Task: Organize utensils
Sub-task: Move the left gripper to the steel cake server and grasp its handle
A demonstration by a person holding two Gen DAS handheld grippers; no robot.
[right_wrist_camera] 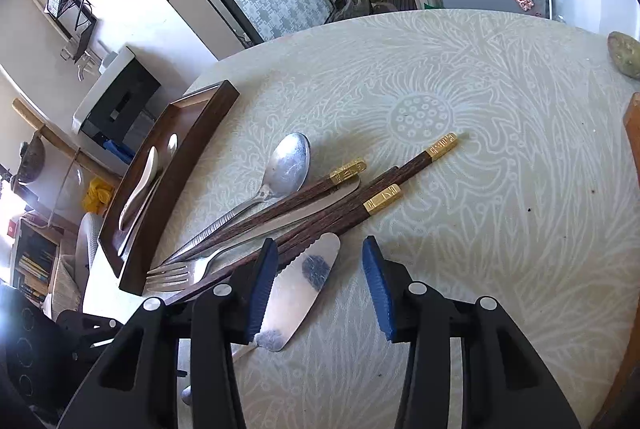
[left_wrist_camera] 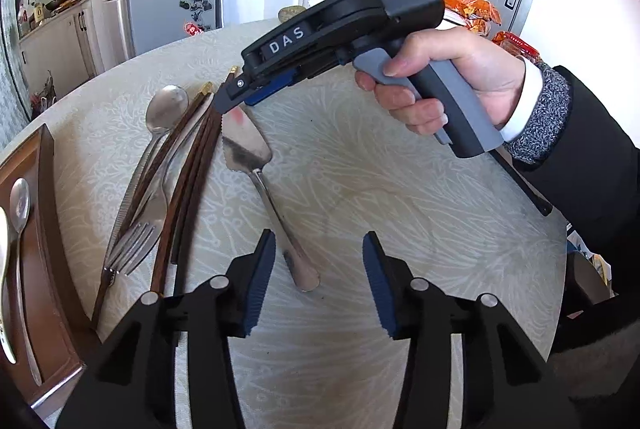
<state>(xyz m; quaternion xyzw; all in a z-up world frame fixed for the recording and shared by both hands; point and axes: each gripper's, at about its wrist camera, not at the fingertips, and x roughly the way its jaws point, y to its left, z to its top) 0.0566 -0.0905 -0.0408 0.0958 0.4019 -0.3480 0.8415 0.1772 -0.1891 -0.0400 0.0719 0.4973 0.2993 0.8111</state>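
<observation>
Right gripper (right_wrist_camera: 318,285) hangs low over the table (right_wrist_camera: 500,189), jaws part-open w/ nothing pinched; its left pad (right_wrist_camera: 262,289) sits over the edge of the cake server (right_wrist_camera: 300,293) blade, right pad over bare cloth. From the left cam, that gripper's tips (left_wrist_camera: 226,97) look to be at the far end of the blade (left_wrist_camera: 246,145), near the chopsticks (right_wrist_camera: 320,201); can't tell if touching. Person's hand (left_wrist_camera: 448,85) is squeezing the trigger.

Left gripper (left_wrist_camera: 318,285) also part-open and empty, hovering near the server's handle end (left_wrist_camera: 304,277), which lies just left of the gap, not betw. the pads.

Outward: a pile beside the server w/ 3+ gold-capped chopsticks, a knife (right_wrist_camera: 288,221), a fork (right_wrist_camera: 172,275) and a spoon (right_wrist_camera: 290,161), all overlapping. Beyond that, the wood tray (right_wrist_camera: 208,117) at the table edge already holds 2 spoons (right_wrist_camera: 148,173).

Judgement: the server looks like the next pick, 1 gripper per end.

Risks:
- Blade is flat, thin and slick; pads closing from above may skate off or only push it across the cloth.
- Right gripper's left pad is right by the chopsticks; closing there could catch 1 or nudge the pile.
- Left gripper is off-centre of the handle; closing as is could miss it.
- Lifting 1 end only would tip the server, letting it slide out.
</observation>
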